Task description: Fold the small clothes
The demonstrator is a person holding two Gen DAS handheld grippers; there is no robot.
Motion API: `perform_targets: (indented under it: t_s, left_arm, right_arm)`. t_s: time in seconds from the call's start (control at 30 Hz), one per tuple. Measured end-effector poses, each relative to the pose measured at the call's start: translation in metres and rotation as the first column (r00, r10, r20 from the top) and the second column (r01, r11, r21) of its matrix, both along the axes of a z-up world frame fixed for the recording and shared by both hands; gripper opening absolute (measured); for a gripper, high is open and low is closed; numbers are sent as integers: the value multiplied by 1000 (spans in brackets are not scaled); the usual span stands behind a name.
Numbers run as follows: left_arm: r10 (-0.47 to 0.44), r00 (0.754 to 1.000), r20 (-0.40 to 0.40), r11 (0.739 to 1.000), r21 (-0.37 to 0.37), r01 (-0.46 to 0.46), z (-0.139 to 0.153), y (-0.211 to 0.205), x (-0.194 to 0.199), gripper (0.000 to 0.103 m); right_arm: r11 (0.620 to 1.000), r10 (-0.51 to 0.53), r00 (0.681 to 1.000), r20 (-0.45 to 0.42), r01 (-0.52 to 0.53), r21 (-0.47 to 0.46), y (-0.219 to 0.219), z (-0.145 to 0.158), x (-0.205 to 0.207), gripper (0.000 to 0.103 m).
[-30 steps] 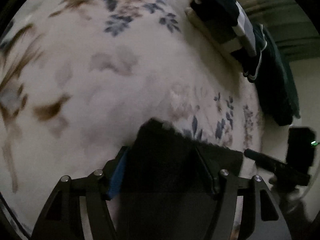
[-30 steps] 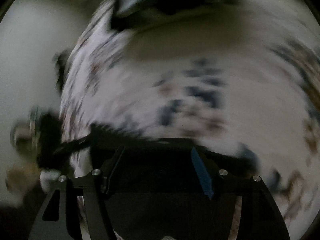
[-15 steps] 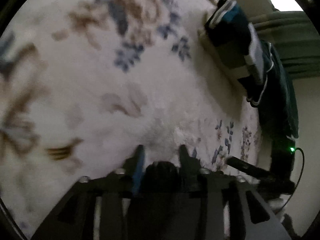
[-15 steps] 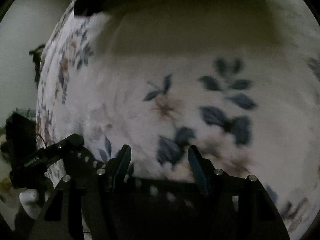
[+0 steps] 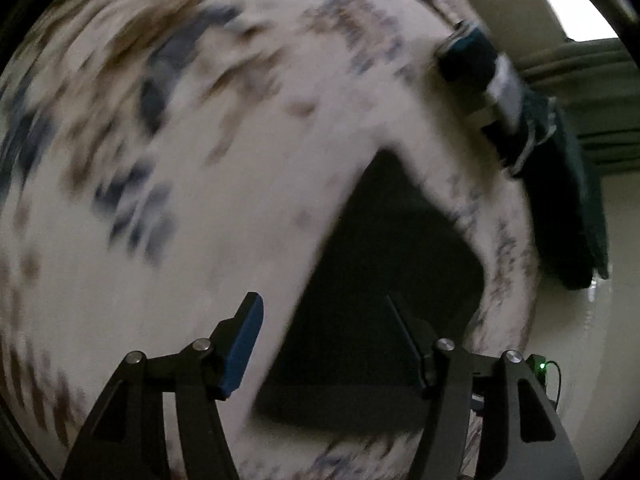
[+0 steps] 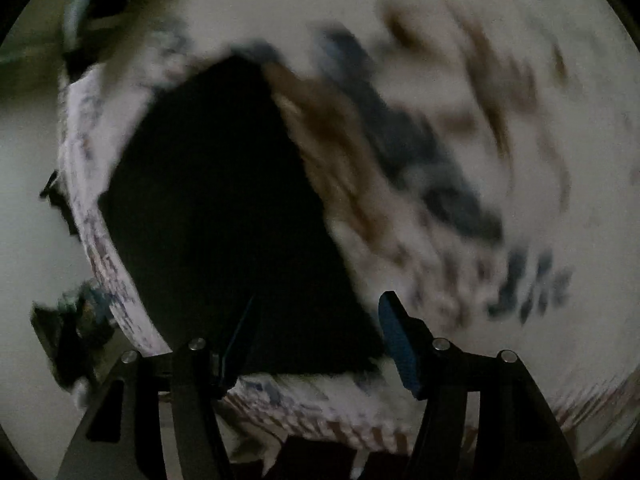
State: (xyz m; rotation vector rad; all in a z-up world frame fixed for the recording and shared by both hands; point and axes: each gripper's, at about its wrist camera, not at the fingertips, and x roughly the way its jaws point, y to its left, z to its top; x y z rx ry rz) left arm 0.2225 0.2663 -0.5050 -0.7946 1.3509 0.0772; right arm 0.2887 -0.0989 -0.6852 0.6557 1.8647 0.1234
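A black folded garment (image 5: 384, 280) lies flat on the white floral bedspread (image 5: 200, 160) near its edge. It also shows in the right wrist view (image 6: 224, 216). My left gripper (image 5: 324, 320) is open and empty above the garment's near left side; its blue-padded left finger (image 5: 244, 340) is over the bedspread. My right gripper (image 6: 316, 320) is open and empty above the garment's near right corner. Both views are blurred by motion.
A stack of folded dark teal and white clothes (image 5: 504, 92) and a dark green cloth (image 5: 568, 208) lie at the far right of the bed. A black device with a green light (image 5: 540, 368) sits past the bed edge. The bedspread (image 6: 480, 160) stretches right.
Both grippers held the black garment, then opened and let it go. It now lies flat on the bed, and both grippers have lifted back from it.
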Motion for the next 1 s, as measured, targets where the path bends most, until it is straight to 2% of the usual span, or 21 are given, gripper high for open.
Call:
perform_targets:
  t_s: [0.07,0.1,0.13,0.23,0.37,0.47,0.53,0.63,0.7,0.8,0.87,0.9,0.93,1.0]
  left_arm:
    - [-2,998,-70,999,33,5,-8,-9,-18,60]
    - [8,996,-92,1000,29,-5,-11,-14,-28,60]
    - [13,994,-105,1000,23,-10,-12,-17,-35,60]
    - [3,992,-122,999,33,1,-11,-29,-46,60]
    - [-38,992,-118,998,38,43,-10,-41,-42,60]
    - [-46,992,-117,999,16,48,-17,-47,-36,60]
    - [-45,992,-116,999,7,46,-20,-48,-37,60]
    - [-35,993,-111,999,-3,35,-21,-46,-37,60]
    - [-27,994,-104,1000,-3,26,-19,-43,-35,60]
    - [-18,997,-72,1000,-3,18,-12,-35,-31,60]
    - [-14,999,-49,1000,7,14,-9,-30,-24,60]
    - [-12,999,-43,1000,10,13,-8,-28,-21,60]
    - [-10,999,-38,1000,13,11,-8,-26,-17,60]
    - [-6,1000,-26,1000,19,7,-8,-22,-7,60]
  right_arm:
    - [999,-39,999,-30,40,36,5,-21,-17,63]
    - [997,-58,998,-21,59,51,6,-23,-22,48]
    - [994,-90,996,22,89,65,7,-20,-27,13]
    - [996,-83,984,159,89,-29,10,8,-33,6]
    - [993,-85,971,223,102,-64,1,40,-47,6]
    - [994,-51,974,222,72,-87,-2,50,-59,6]
    - [993,-41,980,193,61,-98,-10,44,-61,5]
    - [989,-35,997,72,44,-139,-26,11,-70,6]
    - [991,-58,998,9,59,-121,-35,-2,-69,6]
    - [990,-110,991,78,116,-77,-54,10,-52,8]
    - [991,-124,981,152,130,-36,-61,22,-31,24]
    - [991,-129,972,195,130,7,-60,25,-14,47]
    - [992,-127,965,229,122,36,-57,26,0,58]
    - [994,-97,949,300,75,85,-46,25,34,58]
